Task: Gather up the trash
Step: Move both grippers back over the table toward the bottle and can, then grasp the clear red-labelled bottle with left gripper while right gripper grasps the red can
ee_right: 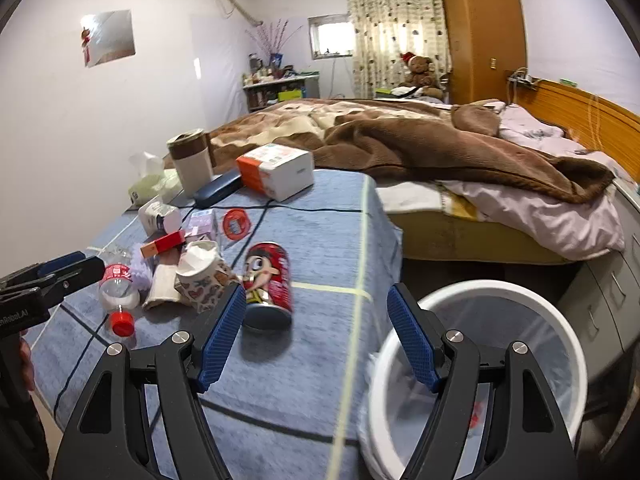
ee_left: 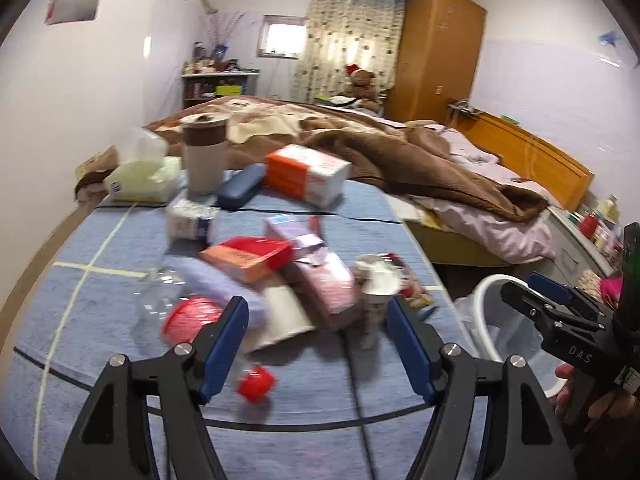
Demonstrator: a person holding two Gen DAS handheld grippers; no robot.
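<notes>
Trash lies in a heap on the blue-covered table (ee_left: 120,360). In the left wrist view my left gripper (ee_left: 316,312) stands open over it; a tipped white paper cup (ee_left: 280,320) and a pink box (ee_left: 328,284) lie beyond its fingers, untouched. A clear bottle (ee_left: 180,312) with a red label and a loose red cap (ee_left: 256,384) lie to its left. My right gripper (ee_right: 316,300) is open and empty, with a red cartoon can (ee_right: 268,284) lying on its side just past the left finger (ee_right: 224,328). A white bin (ee_right: 568,320) stands under its right finger.
At the back of the table stand a brown-banded cup (ee_left: 204,156), a tissue pack (ee_left: 140,176), a dark case (ee_left: 240,186) and an orange-white box (ee_left: 306,174). A bed with a brown blanket (ee_right: 420,140) lies beyond. Each gripper shows in the other's view: right gripper (ee_left: 520,286), left gripper (ee_right: 86,264).
</notes>
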